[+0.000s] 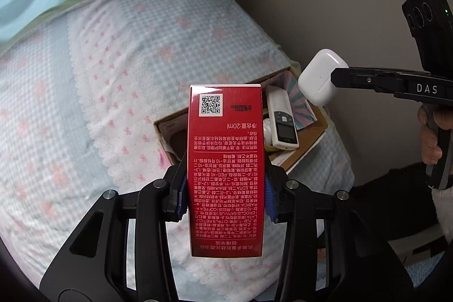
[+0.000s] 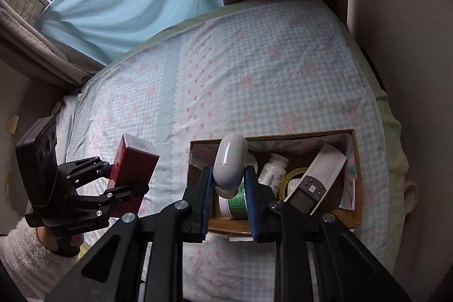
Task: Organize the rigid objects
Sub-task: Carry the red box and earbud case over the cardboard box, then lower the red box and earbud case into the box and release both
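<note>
In the left wrist view, the red carton hides most of the cardboard box on the bed; only a white remote control shows inside. The right wrist view opens the box more: a white pill bottle, a green-labelled jar, a tape roll, partly covered. The left hand-held gripper pinches the red carton. The right hand-held gripper pinches a white earbuds case above the box.
</note>
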A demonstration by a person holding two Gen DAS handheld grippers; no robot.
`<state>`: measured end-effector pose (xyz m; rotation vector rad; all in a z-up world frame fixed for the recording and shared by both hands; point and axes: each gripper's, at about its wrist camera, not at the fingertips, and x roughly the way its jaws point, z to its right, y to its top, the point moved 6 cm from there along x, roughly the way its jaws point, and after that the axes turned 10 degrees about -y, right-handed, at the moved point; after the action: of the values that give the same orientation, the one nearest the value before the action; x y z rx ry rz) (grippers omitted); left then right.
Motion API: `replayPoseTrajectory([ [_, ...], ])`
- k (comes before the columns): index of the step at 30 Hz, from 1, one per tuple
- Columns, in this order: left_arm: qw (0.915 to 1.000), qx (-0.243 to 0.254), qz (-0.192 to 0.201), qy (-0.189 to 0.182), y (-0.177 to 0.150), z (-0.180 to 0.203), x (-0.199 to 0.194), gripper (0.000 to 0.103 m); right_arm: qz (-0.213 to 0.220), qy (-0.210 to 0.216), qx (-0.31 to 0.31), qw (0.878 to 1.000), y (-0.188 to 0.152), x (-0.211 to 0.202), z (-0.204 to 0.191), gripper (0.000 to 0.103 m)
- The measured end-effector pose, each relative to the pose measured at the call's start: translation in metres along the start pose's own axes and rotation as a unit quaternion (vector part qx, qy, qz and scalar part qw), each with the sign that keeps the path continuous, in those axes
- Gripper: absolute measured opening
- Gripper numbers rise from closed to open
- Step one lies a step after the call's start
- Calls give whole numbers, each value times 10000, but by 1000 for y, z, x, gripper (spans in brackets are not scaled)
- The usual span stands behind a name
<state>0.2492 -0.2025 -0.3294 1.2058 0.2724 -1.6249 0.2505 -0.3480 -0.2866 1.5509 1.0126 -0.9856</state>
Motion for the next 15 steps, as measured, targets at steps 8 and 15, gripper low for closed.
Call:
replayPoseTrajectory([
  [8, 9948, -901, 15, 475, -18, -16, 65, 38, -364, 125, -13, 9993, -9, 53, 42, 20],
  [15, 9838, -1389, 60, 1128, -22, -42, 96, 38, -551, 253, 347, 9976, -16, 109, 69, 20],
])
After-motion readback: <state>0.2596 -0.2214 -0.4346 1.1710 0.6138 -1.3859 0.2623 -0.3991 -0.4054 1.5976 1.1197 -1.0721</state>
